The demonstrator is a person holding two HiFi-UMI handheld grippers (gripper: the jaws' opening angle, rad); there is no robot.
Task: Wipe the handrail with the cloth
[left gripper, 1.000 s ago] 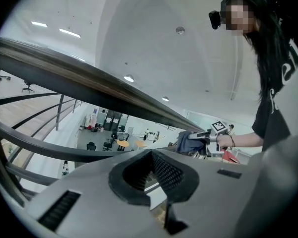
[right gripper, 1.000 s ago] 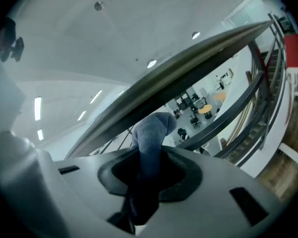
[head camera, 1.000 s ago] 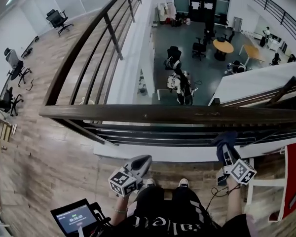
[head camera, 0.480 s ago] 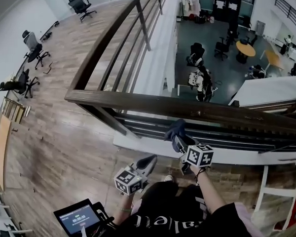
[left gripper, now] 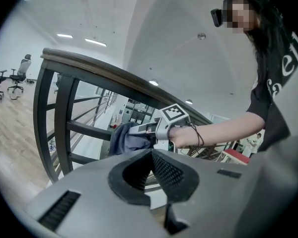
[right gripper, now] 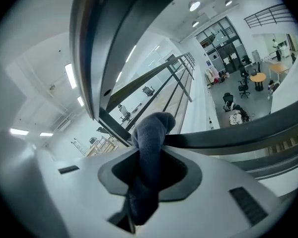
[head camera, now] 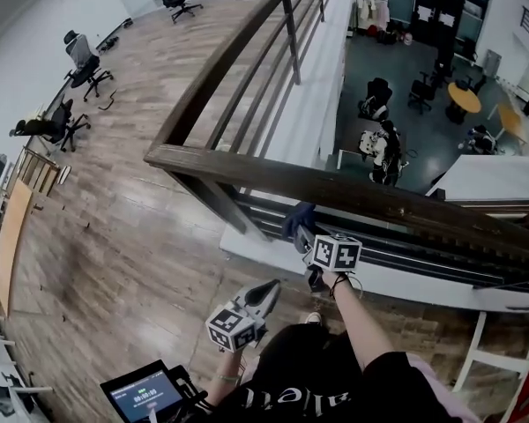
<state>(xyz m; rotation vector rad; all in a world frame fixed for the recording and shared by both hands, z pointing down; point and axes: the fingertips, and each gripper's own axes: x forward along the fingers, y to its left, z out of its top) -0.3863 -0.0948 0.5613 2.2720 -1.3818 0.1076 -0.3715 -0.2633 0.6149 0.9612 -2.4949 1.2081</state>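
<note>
The dark wooden handrail [head camera: 370, 198] crosses the head view and meets a second rail at a corner on the left. My right gripper [head camera: 301, 229] is shut on a dark blue cloth [head camera: 297, 218] and holds it just under the rail, near that corner. In the right gripper view the cloth [right gripper: 150, 143] bulges out of the jaws below the rail's underside [right gripper: 97, 48]. My left gripper [head camera: 266, 291] hangs lower, near my legs, shut with nothing in it. From the left gripper view I see the rail [left gripper: 114, 76], the cloth [left gripper: 123, 139] and the right gripper [left gripper: 141, 130].
Dark horizontal bars [head camera: 406, 245] run under the rail. Beyond it is a drop to a lower floor with round tables [head camera: 465, 97] and chairs. Office chairs [head camera: 84, 60] stand on the wood floor at left. A tablet [head camera: 141, 391] sits by my left hip.
My right gripper has carried the cloth leftward along the rail toward the corner. The head view has swung left with it. The left gripper has stayed low and shut.
</note>
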